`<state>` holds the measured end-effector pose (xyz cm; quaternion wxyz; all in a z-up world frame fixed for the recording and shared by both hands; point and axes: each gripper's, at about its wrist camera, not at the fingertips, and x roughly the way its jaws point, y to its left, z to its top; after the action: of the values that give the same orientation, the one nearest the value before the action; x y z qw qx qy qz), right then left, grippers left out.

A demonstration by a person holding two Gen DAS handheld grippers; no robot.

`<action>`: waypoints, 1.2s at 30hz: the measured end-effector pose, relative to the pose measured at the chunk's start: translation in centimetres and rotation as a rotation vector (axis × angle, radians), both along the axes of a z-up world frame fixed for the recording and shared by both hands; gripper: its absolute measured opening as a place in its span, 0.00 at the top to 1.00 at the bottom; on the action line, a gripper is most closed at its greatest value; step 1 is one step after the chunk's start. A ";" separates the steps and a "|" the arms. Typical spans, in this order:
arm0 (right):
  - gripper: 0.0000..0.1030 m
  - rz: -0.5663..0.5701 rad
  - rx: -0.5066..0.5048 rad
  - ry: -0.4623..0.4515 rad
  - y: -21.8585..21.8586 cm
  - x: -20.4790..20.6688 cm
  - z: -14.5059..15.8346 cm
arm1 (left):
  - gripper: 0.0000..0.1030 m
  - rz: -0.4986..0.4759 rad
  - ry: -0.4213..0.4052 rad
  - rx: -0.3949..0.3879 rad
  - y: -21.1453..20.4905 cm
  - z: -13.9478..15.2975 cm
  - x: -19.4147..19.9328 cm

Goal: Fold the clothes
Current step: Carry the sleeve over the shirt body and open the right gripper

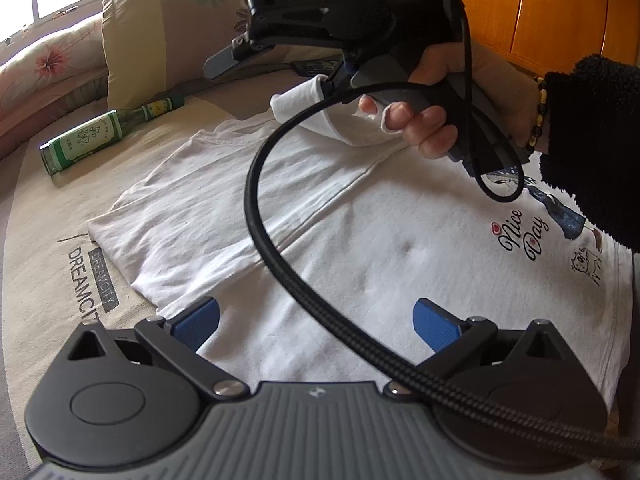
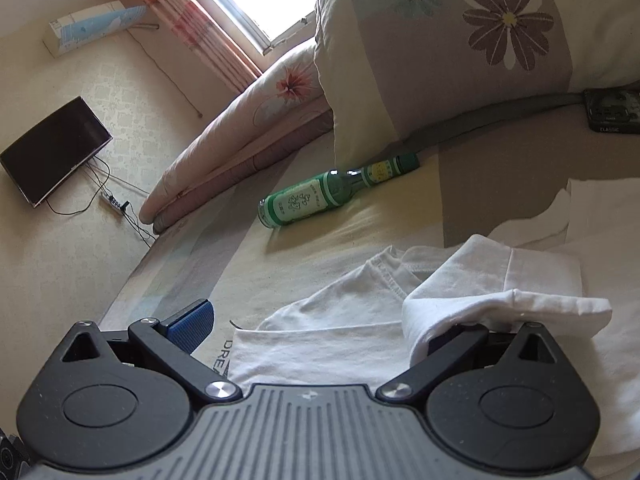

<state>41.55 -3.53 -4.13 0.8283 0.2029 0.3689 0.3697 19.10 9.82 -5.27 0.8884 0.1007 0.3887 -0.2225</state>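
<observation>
A white T-shirt (image 1: 360,240) with a "Nice Day" print lies spread on the bed. My left gripper (image 1: 316,324) is open just above the shirt's body, blue pads wide apart and empty. In the left wrist view my right gripper (image 1: 256,56) is held above the shirt's far side with a sleeve (image 1: 304,108) draped by it. In the right wrist view my right gripper (image 2: 316,328) is open; the left blue pad (image 2: 190,326) is bare and the sleeve fold (image 2: 500,312) lies over the right finger, hiding its pad.
A green glass bottle (image 1: 108,132) lies on the beige sheet (image 1: 52,208) left of the shirt, also in the right wrist view (image 2: 332,192). Floral pillows (image 1: 168,20) and a folded quilt (image 2: 240,136) stand behind. A black cable (image 1: 272,216) crosses the left wrist view.
</observation>
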 end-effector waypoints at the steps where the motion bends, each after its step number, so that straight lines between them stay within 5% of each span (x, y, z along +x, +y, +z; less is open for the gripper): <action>1: 0.00 0.004 -0.004 0.014 0.1 0.0 -0.4 | 0.01 0.000 0.001 0.002 0.0 0.0 0.0; 10: 0.00 -0.084 0.014 0.086 -2.8 -0.2 -2.4 | 0.01 0.000 0.012 0.016 -0.2 -0.3 0.2; 18: 0.00 -0.248 0.150 0.188 -5.6 2.2 -3.3 | 0.01 -0.013 0.019 0.019 -0.3 -0.5 0.2; 27: 0.00 -0.221 0.091 0.148 -5.4 1.6 -3.2 | 0.01 -0.007 0.045 0.052 -0.4 -1.3 0.4; 33: 0.00 -0.197 0.170 0.029 -5.8 1.2 -1.4 | 0.01 -0.006 0.038 0.034 -0.1 -1.0 0.3; 36: 0.00 -0.146 0.109 -0.043 -4.2 1.0 0.1 | 0.01 -0.005 0.045 0.045 -0.3 -1.3 0.4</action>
<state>42.58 -7.74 -4.08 0.8485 0.2658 0.3147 0.3322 19.46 9.56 -6.54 0.8765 0.1163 0.4132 -0.2181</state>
